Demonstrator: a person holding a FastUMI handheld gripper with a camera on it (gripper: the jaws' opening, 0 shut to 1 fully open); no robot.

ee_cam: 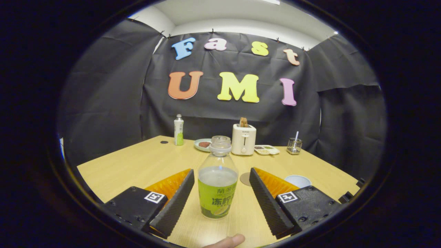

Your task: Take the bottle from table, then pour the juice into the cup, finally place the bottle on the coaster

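Observation:
A clear bottle [217, 179] with a green label and no cap stands upright on the wooden table [137, 165], holding pale juice. It sits between my two fingers, and a gap shows on each side. My gripper [220, 175] is open around it. A round brown coaster [245, 179] lies on the table just beyond the bottle, partly hidden by the right finger. A white cup [297, 180] stands farther right, behind the right finger.
At the table's far side stand a second capped bottle [178, 130], a plate with food [202, 144], a white toaster [243, 139], a small divided dish [266, 150] and a glass jar with a straw [294, 145]. A fingertip [229, 241] shows near me.

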